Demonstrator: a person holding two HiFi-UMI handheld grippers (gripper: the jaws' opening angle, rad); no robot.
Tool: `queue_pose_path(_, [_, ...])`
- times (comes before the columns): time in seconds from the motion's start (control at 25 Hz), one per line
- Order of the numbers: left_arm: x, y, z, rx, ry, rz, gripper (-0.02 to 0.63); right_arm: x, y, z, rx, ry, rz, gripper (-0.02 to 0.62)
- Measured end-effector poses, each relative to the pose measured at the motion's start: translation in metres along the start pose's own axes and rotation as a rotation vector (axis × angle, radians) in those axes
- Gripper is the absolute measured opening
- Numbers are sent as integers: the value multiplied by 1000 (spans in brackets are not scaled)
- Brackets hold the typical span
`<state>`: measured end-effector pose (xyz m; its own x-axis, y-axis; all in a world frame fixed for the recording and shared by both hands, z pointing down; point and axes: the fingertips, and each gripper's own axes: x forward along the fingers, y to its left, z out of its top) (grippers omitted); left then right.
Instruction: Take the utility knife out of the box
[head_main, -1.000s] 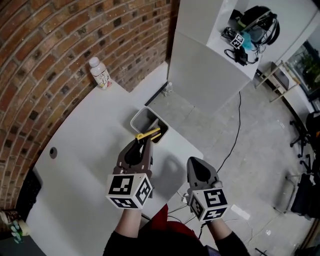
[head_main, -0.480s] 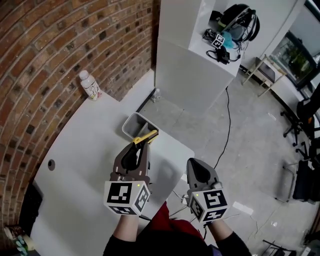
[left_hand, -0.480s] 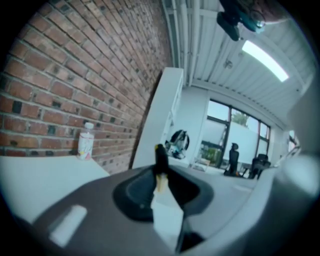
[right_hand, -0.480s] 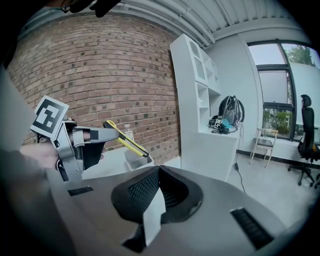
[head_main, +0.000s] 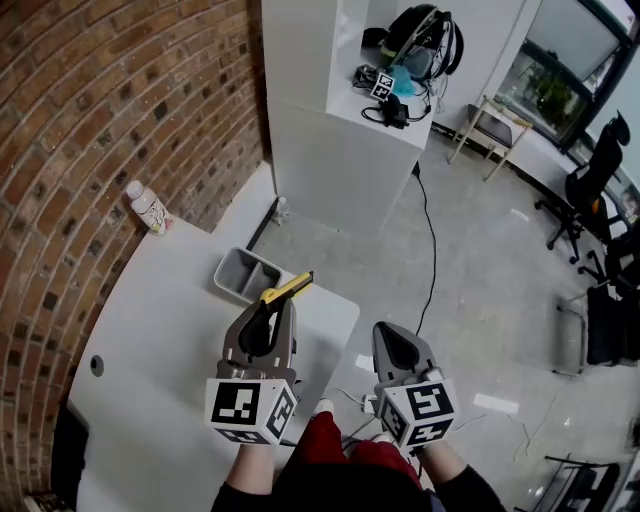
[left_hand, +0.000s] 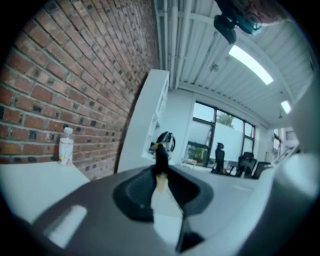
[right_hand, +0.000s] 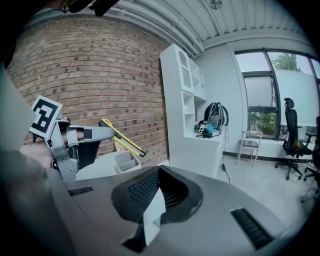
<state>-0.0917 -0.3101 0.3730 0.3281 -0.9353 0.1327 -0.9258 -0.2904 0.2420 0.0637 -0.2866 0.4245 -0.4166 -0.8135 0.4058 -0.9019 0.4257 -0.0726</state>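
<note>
Head view shows two hand-held grippers over the near edge of one white table (head_main: 140, 330). The left gripper (head_main: 277, 303) has its jaws closed narrowly on one yellow-and-black utility knife (head_main: 288, 289). The knife sticks out past the jaw tips and tilts upward. It is in the air, outside the one grey rectangular plastic box (head_main: 236, 275) on the table and not touching it. The right gripper (head_main: 386, 332) has its jaws together with nothing between them, and it sits off the table's edge above the grey floor (head_main: 480, 300). One white plastic bottle (head_main: 148, 208) stands by the red brick wall (head_main: 100, 100), well apart from the box.
</note>
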Motion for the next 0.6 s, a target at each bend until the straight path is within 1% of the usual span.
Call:
queue_pose_path(0.16, [5,-28,2,17,1,-53,71,-18,-23,-1,26,-10,-53,8])
queue_pose_path(0.32, [8,-53,0,28,9,-95,71,-33,-39,-7,48,-12,-83,8])
queue_pose_path(0.44, [6,-68,0,36,9,-114,71,-40,-45,-6,54,-24,-86,8])
queue_pose_path(0.6, [-1,-84,-3,45,4,-109,71,-48,-47,-8,49,-34,-60,8])
